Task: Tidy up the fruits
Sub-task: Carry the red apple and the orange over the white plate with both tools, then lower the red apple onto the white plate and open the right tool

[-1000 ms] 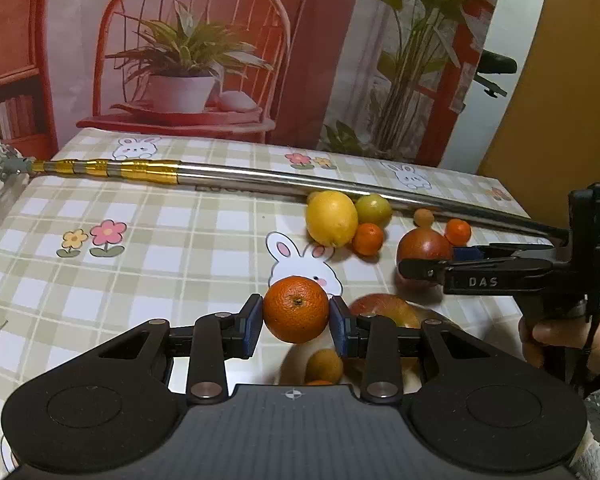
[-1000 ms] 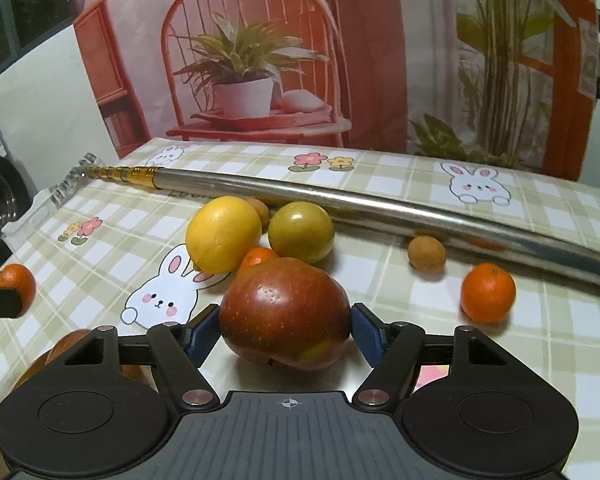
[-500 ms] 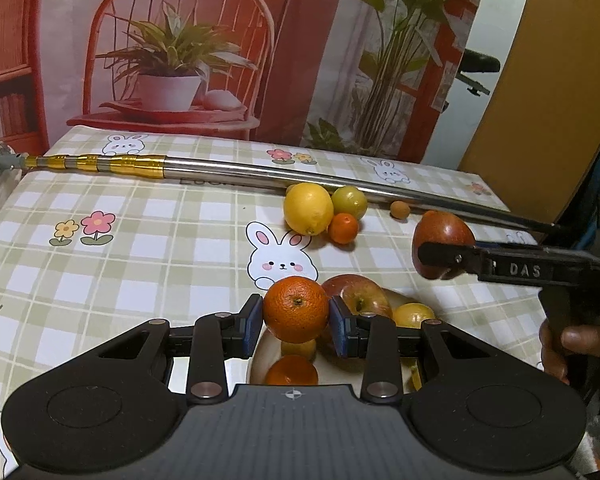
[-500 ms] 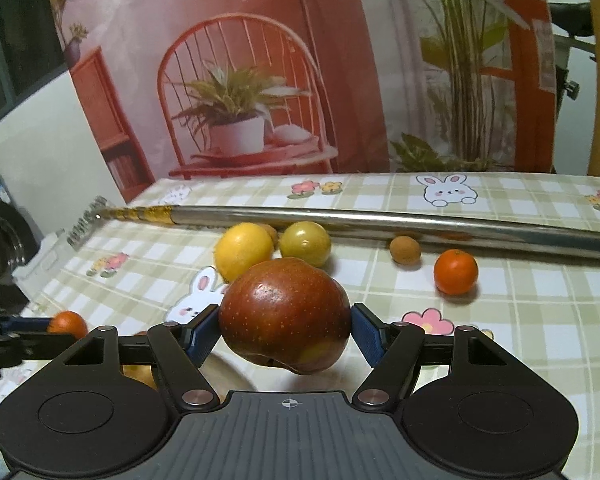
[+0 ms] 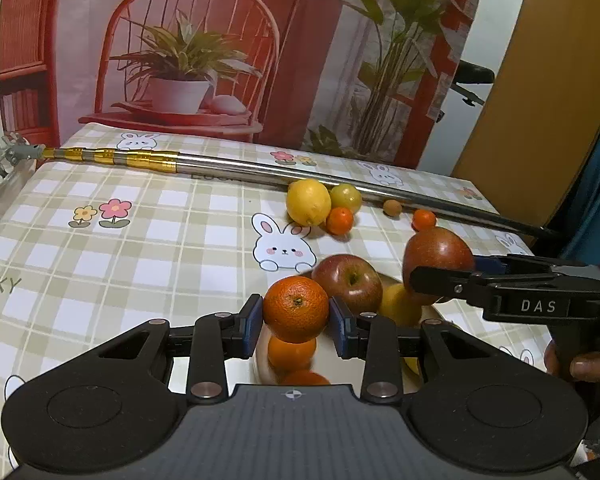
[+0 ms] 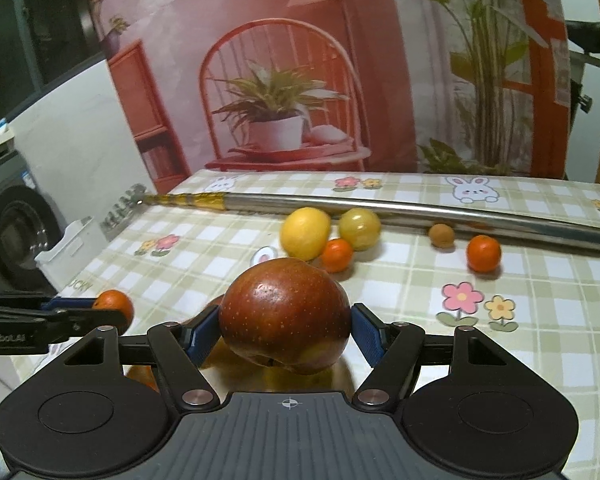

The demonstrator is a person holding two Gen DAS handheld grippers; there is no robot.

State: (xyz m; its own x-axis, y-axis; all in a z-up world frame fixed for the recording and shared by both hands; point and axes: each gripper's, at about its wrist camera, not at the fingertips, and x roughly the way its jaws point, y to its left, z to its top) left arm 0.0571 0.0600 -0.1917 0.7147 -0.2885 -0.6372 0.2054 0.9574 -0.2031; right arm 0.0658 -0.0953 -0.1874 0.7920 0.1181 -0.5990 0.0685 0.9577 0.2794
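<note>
The left gripper (image 5: 296, 319) is clamped on a round orange mandarin (image 5: 296, 309), its blue pads (image 5: 255, 322) pressing the fruit from both sides. It holds the mandarin above a shiny metal plate (image 5: 430, 314) at the near edge of the table (image 5: 100, 256), which is covered with a beige checked cloth printed with rabbits and flowers. In the plate lie a red apple (image 5: 348, 283), a yellow fruit (image 5: 398, 305) partly hidden behind the gripper, and another orange fruit (image 5: 292, 354) directly under the held mandarin.

The right gripper (image 6: 286, 330) is clamped on a large dark-red apple (image 6: 286, 314), which fills the gap between its blue pads (image 6: 366, 334). In the left wrist view this apple hangs just to the right of the plate's red apple, above the plate's far right side, and a hand (image 5: 588, 366) grips the handle of that gripper.

Farther back on the table, a yellow lemon (image 5: 308, 202), a yellow-green round fruit (image 5: 346, 198) and a small orange mandarin (image 5: 339, 221) sit touching in a cluster. To their right, a small brown round fruit (image 5: 392, 207) and another small orange fruit (image 5: 424, 219) lie apart, each near a long silver telescopic pole with gold bands (image 5: 220, 166) that runs across the far side of the table.
</note>
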